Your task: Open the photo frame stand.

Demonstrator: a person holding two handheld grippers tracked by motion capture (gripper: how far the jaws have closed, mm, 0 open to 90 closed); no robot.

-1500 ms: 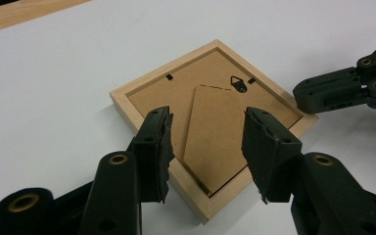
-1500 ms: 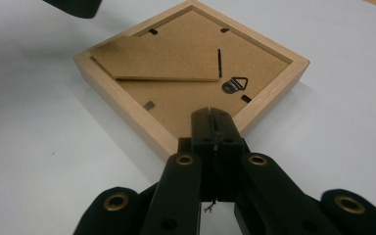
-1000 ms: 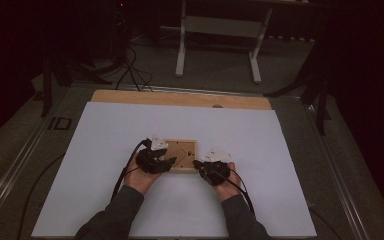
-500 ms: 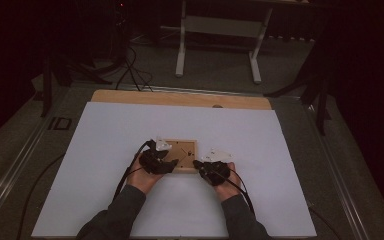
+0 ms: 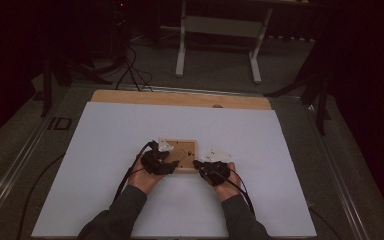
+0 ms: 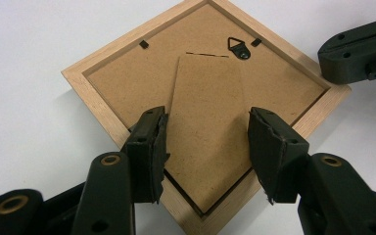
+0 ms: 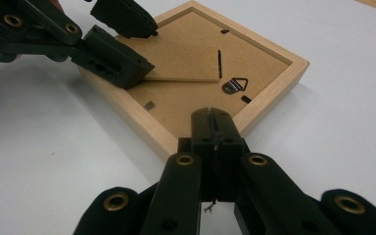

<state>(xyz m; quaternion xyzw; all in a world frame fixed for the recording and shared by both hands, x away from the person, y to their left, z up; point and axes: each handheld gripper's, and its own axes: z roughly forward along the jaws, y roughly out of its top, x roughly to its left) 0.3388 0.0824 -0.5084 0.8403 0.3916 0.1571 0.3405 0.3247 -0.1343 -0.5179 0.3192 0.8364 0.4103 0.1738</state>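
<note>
A light wooden picture frame [image 5: 186,148] lies face down on the white sheet, its brown backing [image 6: 127,83] up, with a metal hanger ring [image 6: 239,49] near one edge. My left gripper [image 6: 208,147] reaches over the near corner. Its jaws have just closed a little, and the pads press both edges of the backing's fold-out stand flap [image 6: 208,112]. In the right gripper view, that flap [image 7: 186,78] sits slightly raised beside the left gripper [image 7: 144,46]. My right gripper [image 7: 214,120] is shut with nothing in it, its tip against the frame's rim [image 7: 259,110] near the hanger [image 7: 235,85].
The white sheet [image 5: 105,150] covers most of a wooden tabletop [image 5: 180,98]. Cables [image 5: 130,65] and a white stand [image 5: 217,30] lie on the dark floor beyond the table. A cable trails back from each gripper toward the person's sleeves.
</note>
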